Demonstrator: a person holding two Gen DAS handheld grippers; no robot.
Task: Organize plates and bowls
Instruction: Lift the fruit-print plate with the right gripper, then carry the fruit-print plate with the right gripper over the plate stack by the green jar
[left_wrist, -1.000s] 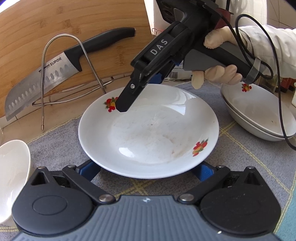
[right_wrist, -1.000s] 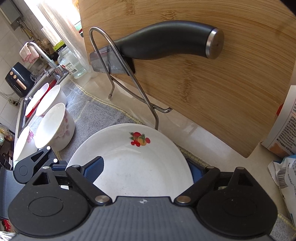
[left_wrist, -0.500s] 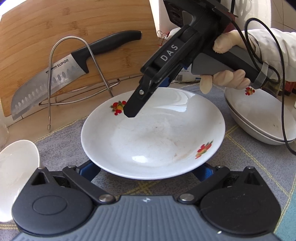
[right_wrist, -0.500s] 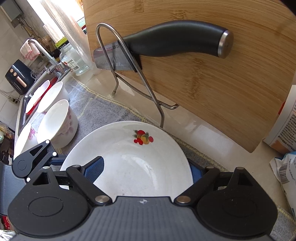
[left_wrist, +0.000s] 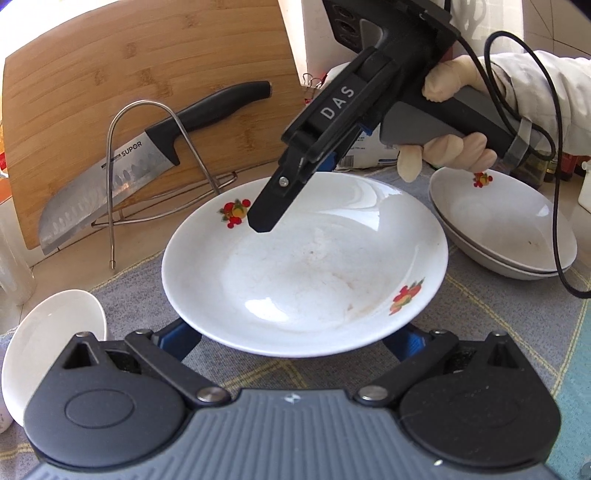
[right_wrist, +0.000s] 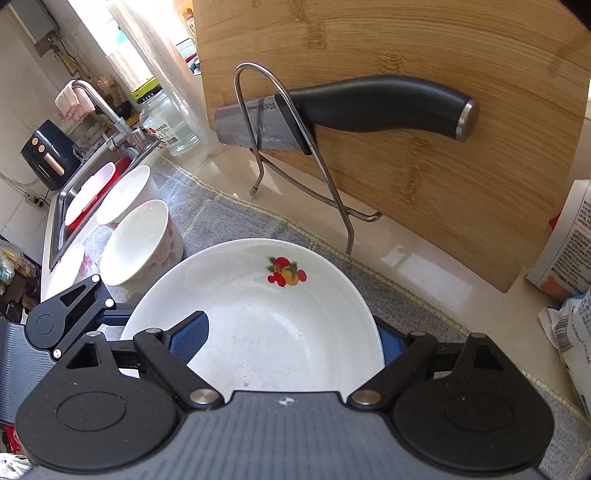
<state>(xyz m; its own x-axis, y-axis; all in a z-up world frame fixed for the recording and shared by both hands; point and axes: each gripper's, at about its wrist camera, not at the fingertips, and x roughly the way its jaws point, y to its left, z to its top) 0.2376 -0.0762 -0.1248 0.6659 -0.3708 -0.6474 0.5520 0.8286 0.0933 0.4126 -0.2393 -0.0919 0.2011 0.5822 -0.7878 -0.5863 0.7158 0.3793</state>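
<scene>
- Left wrist view: the left gripper (left_wrist: 295, 338) has its jaws spread wide, one blue pad at each side beneath the near rim of the white plate (left_wrist: 306, 273); whether the pads touch the plate cannot be told.
- The plate carries fruit prints on its far-left and near-right rim and faint brownish marks in its well. It sits just ahead of the left jaws, over the grey cloth (left_wrist: 491, 314) that covers the tabletop.
- The right gripper (left_wrist: 262, 225), held in a gloved hand (left_wrist: 443, 122), comes in from the upper right of the left jaws; its visible fingertip is over the far-left rim of the plate, beside the fruit print.
- Right wrist view: the right gripper (right_wrist: 291, 339) has its jaws spread, the left pad over the inside of the plate (right_wrist: 266, 325) and the right pad outside its rim; a pinch is not evident.
- Stacked plates (left_wrist: 506, 232) lie to the right of the left jaws, well apart from them.
- A small white bowl (left_wrist: 51, 332) stands just left of the left jaws; further bowls (right_wrist: 142, 245) stand left of the right jaws.
- Beyond the plate, a knife (left_wrist: 147, 158) rests in a wire rack (left_wrist: 147, 173) against a bamboo cutting board (left_wrist: 110, 74).
</scene>
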